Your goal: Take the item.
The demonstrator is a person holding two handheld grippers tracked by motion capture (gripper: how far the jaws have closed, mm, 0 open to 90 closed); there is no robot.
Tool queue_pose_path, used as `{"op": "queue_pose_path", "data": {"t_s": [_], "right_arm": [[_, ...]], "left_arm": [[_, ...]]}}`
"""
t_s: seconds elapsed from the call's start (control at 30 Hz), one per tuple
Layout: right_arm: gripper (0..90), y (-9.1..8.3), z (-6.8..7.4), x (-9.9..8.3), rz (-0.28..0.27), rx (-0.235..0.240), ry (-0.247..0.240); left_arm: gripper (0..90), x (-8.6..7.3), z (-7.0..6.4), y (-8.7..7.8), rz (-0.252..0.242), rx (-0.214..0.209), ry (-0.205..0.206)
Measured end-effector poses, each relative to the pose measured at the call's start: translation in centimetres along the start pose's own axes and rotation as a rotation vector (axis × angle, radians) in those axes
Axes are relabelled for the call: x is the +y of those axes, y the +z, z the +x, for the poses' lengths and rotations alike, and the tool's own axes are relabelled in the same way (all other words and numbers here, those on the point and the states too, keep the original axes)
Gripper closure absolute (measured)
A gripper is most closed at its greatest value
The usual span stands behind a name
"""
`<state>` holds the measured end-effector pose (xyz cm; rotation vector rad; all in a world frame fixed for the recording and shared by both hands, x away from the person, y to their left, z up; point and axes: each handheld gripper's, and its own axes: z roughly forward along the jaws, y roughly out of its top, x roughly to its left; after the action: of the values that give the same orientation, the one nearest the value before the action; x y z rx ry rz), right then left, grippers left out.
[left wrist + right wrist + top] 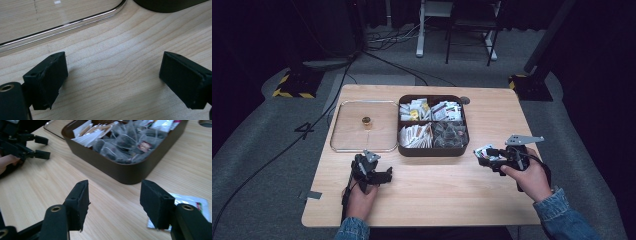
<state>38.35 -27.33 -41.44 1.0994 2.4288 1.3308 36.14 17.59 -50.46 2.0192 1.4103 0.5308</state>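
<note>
1. Jaws of the left gripper (113, 75) stand spread wide with bare table (437, 195) between them; nothing is pinched.
2. Jaws of the right gripper (113, 202) are likewise spread apart and hold nothing, hovering low over the wood.
3. Just beside the right gripper's outer jaw lies a small white sachet (190, 203) flat on the table, near the front corner of the brown tray (120, 171).
4. That brown tray has four compartments: paper sachets (416, 135) in the near left one, dark see-through tea bags (127, 142) in the near right one, and mixed packets in the two far ones.
5. Left of the tray, touching or just beside it, lies a clear lid (349, 135) with a small gold knob (366, 120).
6. Each gripper is held by a hand; the left hand (362, 197) rests near the lid's front edge, the right hand (532, 177) to the right of the tray.
</note>
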Motion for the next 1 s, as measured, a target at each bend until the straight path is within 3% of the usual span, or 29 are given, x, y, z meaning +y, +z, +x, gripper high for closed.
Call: {"op": "queue_pose_path", "data": {"t_s": [0.1, 0.4, 0.57, 0.9, 1.0], "right_arm": [[40.7, 0.3, 0.6, -0.2, -0.005, 0.017, -0.012], [40.6, 3.1, 3.1, -1.5, 0.015, 0.067, -0.118], [40.8, 4.7, 4.1, -2.6, 0.027, 0.09, -0.121], [40.8, 6.7, 4.4, -4.6, 0.08, 0.081, -0.129], [40.4, 7.4, 4.6, -5.2, 0.107, 0.066, -0.174]], "left_arm": [[8.5, 0.0, 0.0, 0.0, -0.001, -0.002, 0.001], [8.5, 0.0, 0.0, 0.0, 0.002, -0.007, 0.007], [8.5, 0.0, 0.0, 0.0, 0.002, -0.008, 0.008], [8.5, 0.0, 0.0, 0.0, 0.002, -0.008, 0.008], [8.5, 0.0, 0.0, 0.0, 0.002, -0.008, 0.008]]}}
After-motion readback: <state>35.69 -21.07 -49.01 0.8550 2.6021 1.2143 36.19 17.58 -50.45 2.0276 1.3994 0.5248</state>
